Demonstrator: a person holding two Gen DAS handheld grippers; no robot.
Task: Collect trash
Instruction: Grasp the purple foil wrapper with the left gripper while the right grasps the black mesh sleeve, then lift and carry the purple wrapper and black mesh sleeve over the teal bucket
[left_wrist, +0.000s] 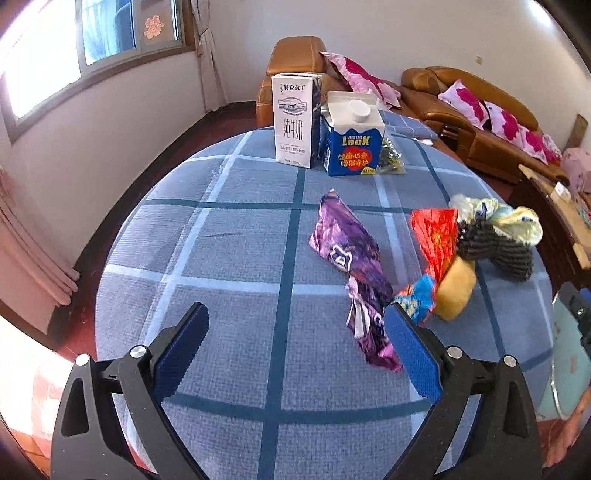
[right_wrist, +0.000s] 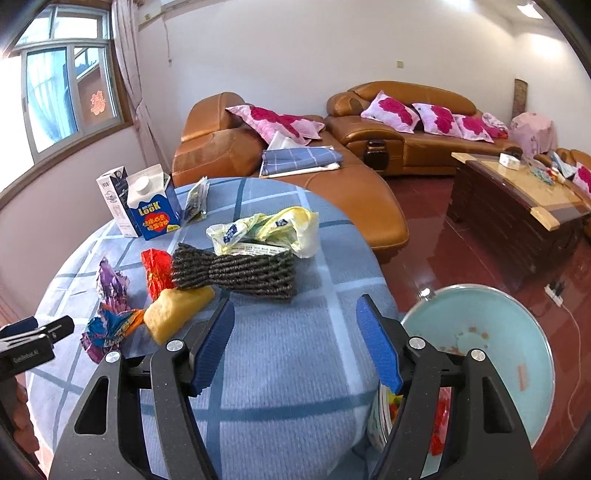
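left gripper (left_wrist: 295, 325) spread wide, nothing held, above the blue plaid tablecloth (left_wrist: 229, 258) with its right pad beside the purple wrapper (left_wrist: 354, 258); right gripper (right_wrist: 295, 325) likewise spread and unloaded, teal bin (right_wrist: 491, 332) just off the table edge at its right. mid-table: yellow sponge (right_wrist: 173, 314), red wrapper (right_wrist: 157, 273), black foam net (right_wrist: 236, 269), yellow plastic bag (right_wrist: 273, 229). far edge: blue look carton (left_wrist: 352, 136) touching white milk carton (left_wrist: 293, 118).

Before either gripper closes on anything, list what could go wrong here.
1. The purple wrapper lies flat and crinkled; the open left gripper may slide over it.
2. The yellow sponge, red wrapper and black foam net touch, so one grab may drag the others.
3. The bin sits off the table edge; drops could miss.
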